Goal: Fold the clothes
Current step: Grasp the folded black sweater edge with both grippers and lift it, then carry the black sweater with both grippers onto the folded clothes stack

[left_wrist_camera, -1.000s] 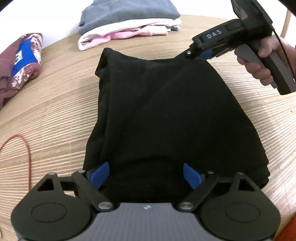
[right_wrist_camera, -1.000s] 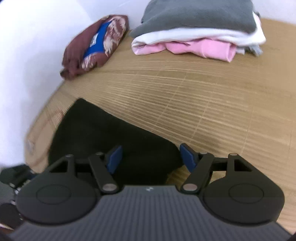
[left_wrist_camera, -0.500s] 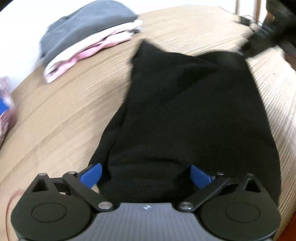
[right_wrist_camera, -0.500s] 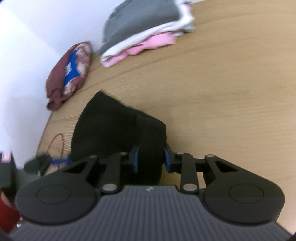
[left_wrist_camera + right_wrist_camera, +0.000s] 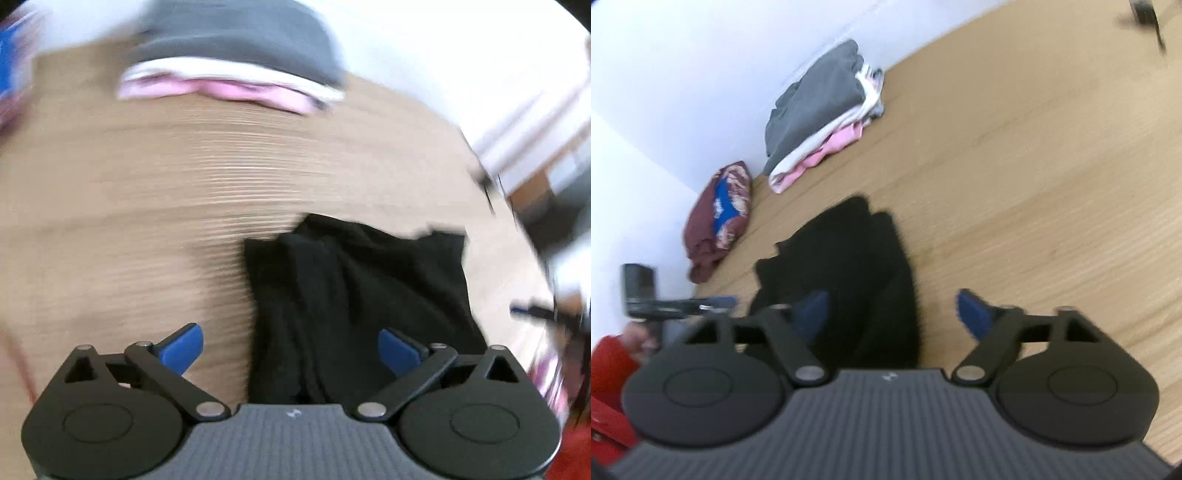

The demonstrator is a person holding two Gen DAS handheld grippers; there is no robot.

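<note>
A black garment [image 5: 362, 295] lies folded into a compact bundle on the wooden table [image 5: 129, 221]. It also shows in the right wrist view [image 5: 849, 266]. My left gripper [image 5: 291, 345] is open, its blue pads spread wide at the bundle's near edge, holding nothing. My right gripper [image 5: 892, 314] is open too, with the left pad over the bundle and the right pad over bare wood. Both views are blurred by motion. The left gripper shows small at the left of the right wrist view [image 5: 716, 302].
A stack of folded clothes, grey over white and pink [image 5: 820, 118], sits at the back by the white wall; it also shows in the left wrist view [image 5: 229, 70]. A crumpled maroon garment with blue [image 5: 718, 218] lies left of it. Something red [image 5: 609, 369] is at the lower left.
The right gripper was shut on the black garment's edge half a second ago and has opened. The garment went from spread long to a shorter folded bundle. Both grippers have pulled back.
</note>
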